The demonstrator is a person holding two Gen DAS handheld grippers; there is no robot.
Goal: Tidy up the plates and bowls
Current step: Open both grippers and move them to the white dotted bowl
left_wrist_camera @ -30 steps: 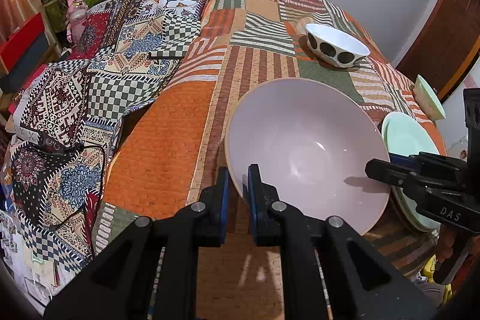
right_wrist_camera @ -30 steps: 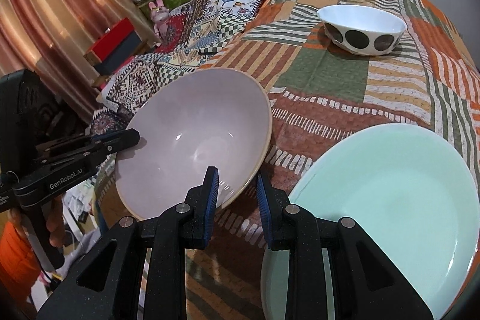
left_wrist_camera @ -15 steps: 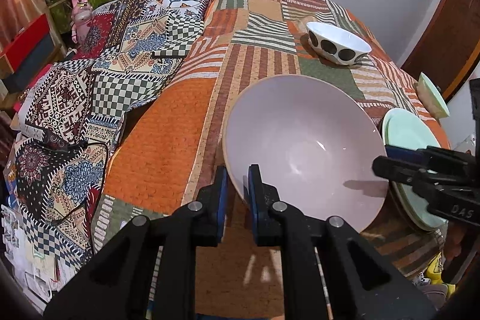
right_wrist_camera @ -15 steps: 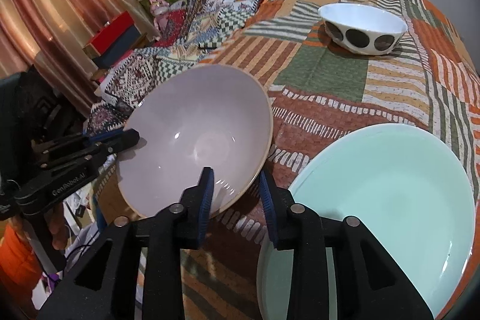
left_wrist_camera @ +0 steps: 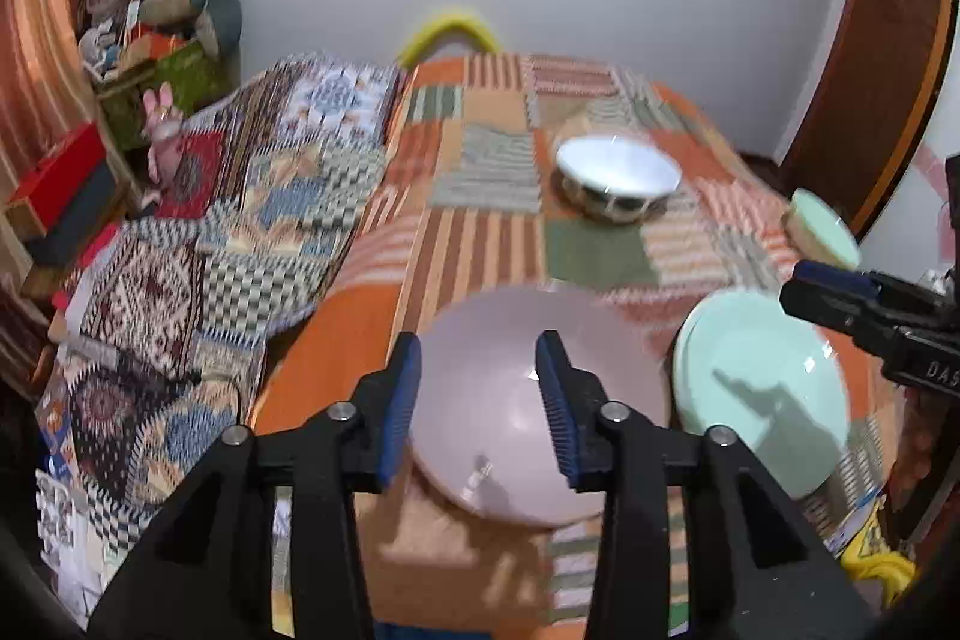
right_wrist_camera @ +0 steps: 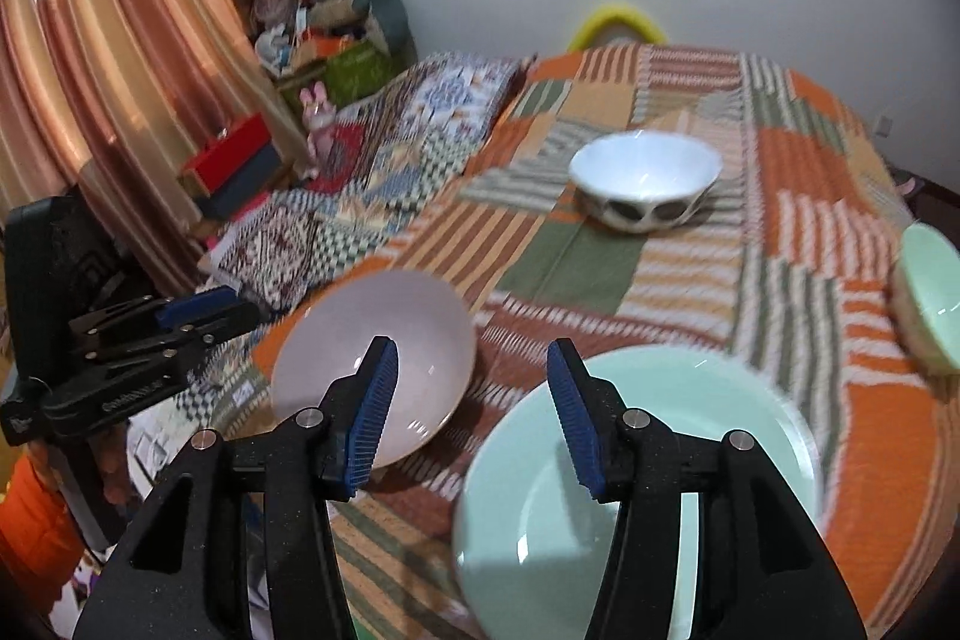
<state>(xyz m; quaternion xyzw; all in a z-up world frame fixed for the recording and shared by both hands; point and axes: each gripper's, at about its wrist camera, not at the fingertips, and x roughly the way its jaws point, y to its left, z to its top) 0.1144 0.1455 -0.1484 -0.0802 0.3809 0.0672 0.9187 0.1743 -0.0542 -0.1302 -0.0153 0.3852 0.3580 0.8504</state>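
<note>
The left gripper (left_wrist_camera: pixel 477 400) is hanging above the near edge of the table with its jaws opening and nothing pressed between the blue pads (left_wrist_camera: pixel 399 400); the pink bowl (left_wrist_camera: pixel 528 412) is sitting free on the patchwork tablecloth (left_wrist_camera: pixel 480 244) below and beyond them, seen through the gap. The right gripper (right_wrist_camera: pixel 471 412) is likewise opening, its fingers standing apart and gripping nothing, with the pink bowl (right_wrist_camera: pixel 372 364) lying to the left of its gap and the mint-green plate (right_wrist_camera: pixel 636 490) lying under and to the right of it. In the left wrist view the same green plate (left_wrist_camera: pixel 762 388) is resting just to the right of the pink bowl, close beside it, and whether their rims are touching is hard to tell through the blur. Farther back, near the middle of the table, a white bowl with dark spots (right_wrist_camera: pixel 645 181) is standing upright, well apart from the near pair. At the right edge of the table a small green bowl (right_wrist_camera: pixel 930 292) is sitting, partly cut off by the frame. Each gripper is showing in the other's view, the right one (left_wrist_camera: pixel 870 316) at the right side and the left one (right_wrist_camera: pixel 150 334) at the left. A patterned quilt (left_wrist_camera: pixel 210 232) is spreading to the left of the table.
</note>
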